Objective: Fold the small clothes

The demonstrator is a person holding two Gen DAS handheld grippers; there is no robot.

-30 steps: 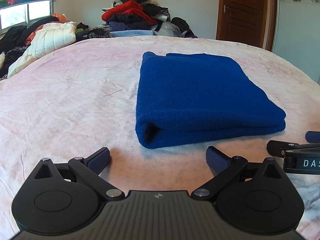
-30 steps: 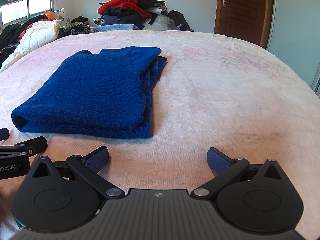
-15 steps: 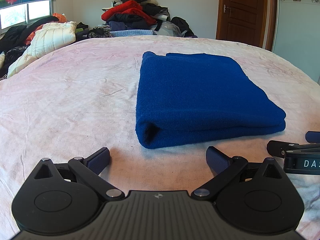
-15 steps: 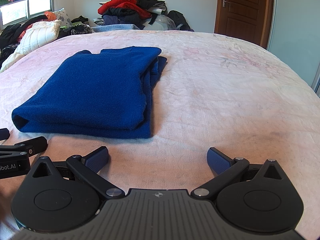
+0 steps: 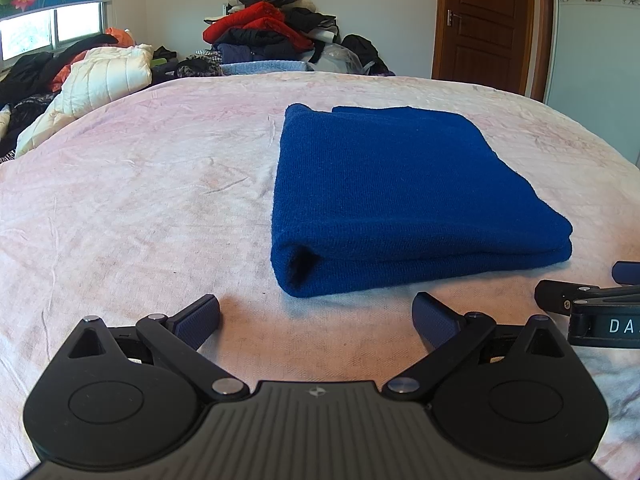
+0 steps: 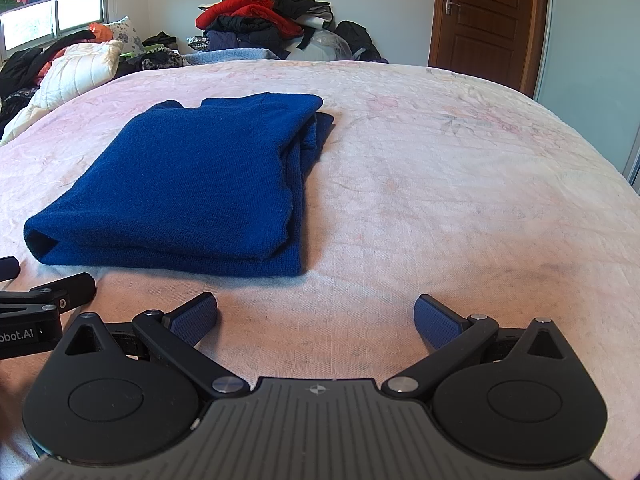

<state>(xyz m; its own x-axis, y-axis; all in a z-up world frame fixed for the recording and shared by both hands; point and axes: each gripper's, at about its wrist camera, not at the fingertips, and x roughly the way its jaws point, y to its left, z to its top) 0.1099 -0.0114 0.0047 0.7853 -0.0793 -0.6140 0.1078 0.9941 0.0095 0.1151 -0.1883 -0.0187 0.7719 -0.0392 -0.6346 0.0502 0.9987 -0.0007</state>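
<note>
A blue knitted garment (image 5: 392,196) lies folded into a flat rectangle on the pink bed sheet (image 5: 140,208). It also shows in the right wrist view (image 6: 200,184), left of centre. My left gripper (image 5: 316,316) is open and empty, just short of the garment's near folded edge. My right gripper (image 6: 316,318) is open and empty over bare sheet, to the right of the garment's near corner. Each gripper's side shows at the edge of the other's view.
A heap of mixed clothes (image 5: 272,36) is piled at the far end of the bed. A white quilted jacket (image 5: 100,80) and dark clothes lie at the far left under a window. A brown door (image 5: 484,20) stands at the back right.
</note>
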